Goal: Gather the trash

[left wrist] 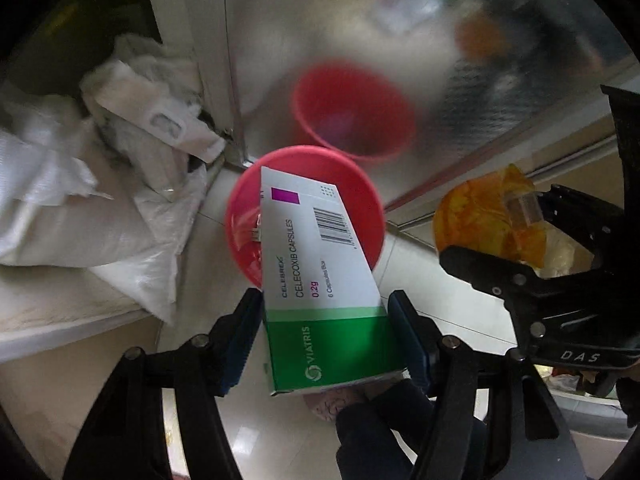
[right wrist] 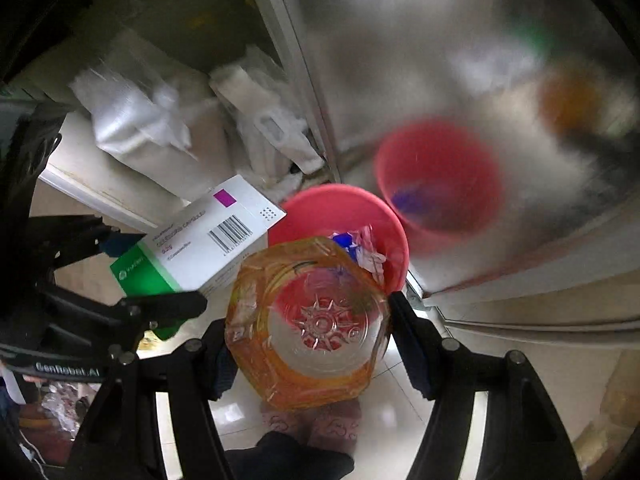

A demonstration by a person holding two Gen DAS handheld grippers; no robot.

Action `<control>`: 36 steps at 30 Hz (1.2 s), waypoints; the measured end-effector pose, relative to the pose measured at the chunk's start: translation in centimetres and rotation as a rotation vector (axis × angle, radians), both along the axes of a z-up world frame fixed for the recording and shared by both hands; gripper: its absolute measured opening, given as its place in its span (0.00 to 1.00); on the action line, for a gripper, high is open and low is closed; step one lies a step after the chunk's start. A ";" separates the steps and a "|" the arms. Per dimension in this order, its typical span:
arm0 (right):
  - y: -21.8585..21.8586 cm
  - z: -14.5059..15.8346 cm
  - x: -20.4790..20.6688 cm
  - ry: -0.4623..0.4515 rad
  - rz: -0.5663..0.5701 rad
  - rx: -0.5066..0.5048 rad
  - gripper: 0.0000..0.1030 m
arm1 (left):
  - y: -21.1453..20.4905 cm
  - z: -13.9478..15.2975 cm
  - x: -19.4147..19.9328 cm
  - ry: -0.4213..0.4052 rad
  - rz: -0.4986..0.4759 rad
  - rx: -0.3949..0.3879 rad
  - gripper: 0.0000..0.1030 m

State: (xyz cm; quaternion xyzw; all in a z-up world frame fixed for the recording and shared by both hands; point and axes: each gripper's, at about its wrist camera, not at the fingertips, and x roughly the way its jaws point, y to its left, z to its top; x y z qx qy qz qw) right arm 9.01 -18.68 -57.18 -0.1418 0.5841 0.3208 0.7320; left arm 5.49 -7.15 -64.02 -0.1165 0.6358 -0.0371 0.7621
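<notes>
Left wrist view showed the left tongs [left wrist: 326, 334] closed about half-wide on a Celebrex capsule box [left wrist: 320, 276], pads pressing its long sides. The box's long axis ran straight out along the fingers, its far end hanging over the near rim of the pink bin [left wrist: 236, 216], which lay directly ahead of and below the tongs. Right wrist view showed the right tongs [right wrist: 308, 344] gripping an orange-tinted plastic container [right wrist: 308, 320] across its width, bottom toward the camera; the bin [right wrist: 344, 200] sat just beyond it, wrappers already inside. The left tongs [right wrist: 132, 276] held the box just to the left of the container. Both loads looked about equally near the bin's mouth; the box seemed slightly better centred for dropping.
</notes>
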 end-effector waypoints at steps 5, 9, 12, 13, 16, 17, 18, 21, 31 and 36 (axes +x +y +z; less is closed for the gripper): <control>0.3 -5.0 0.8 0.021 -0.001 -0.007 0.63 | 0.1 -5.2 1.5 0.013 -0.020 -0.004 0.61; 0.8 -7.0 1.3 0.026 0.013 -0.001 0.63 | 0.0 -7.5 2.4 0.009 -0.034 0.001 0.61; 1.1 -7.8 1.7 0.022 0.017 -0.001 0.63 | -0.2 -8.4 3.3 0.013 -0.038 0.000 0.61; 1.2 -8.2 1.9 0.024 0.020 0.000 0.63 | -0.1 -8.7 3.5 0.016 -0.038 0.005 0.61; 1.0 -9.0 2.4 0.023 0.020 -0.007 0.63 | 0.2 -9.7 3.9 0.035 -0.036 -0.022 0.61; 0.9 -9.2 2.5 0.026 0.017 -0.008 0.63 | 0.3 -10.0 4.1 0.041 -0.032 -0.042 0.61; 0.7 -9.4 2.5 0.027 0.019 -0.007 0.63 | 0.4 -10.2 4.2 0.039 -0.027 -0.057 0.61; 0.8 -9.5 2.6 0.020 0.039 -0.012 0.63 | 0.8 -10.8 4.5 0.036 -0.032 -0.061 0.61; 1.0 -8.5 1.7 -0.022 0.106 -0.027 0.85 | 0.6 -9.2 4.3 0.000 -0.082 0.018 0.77; 0.3 -6.7 1.1 -0.034 0.103 -0.033 0.89 | 0.5 -6.6 3.5 -0.012 -0.093 0.038 0.85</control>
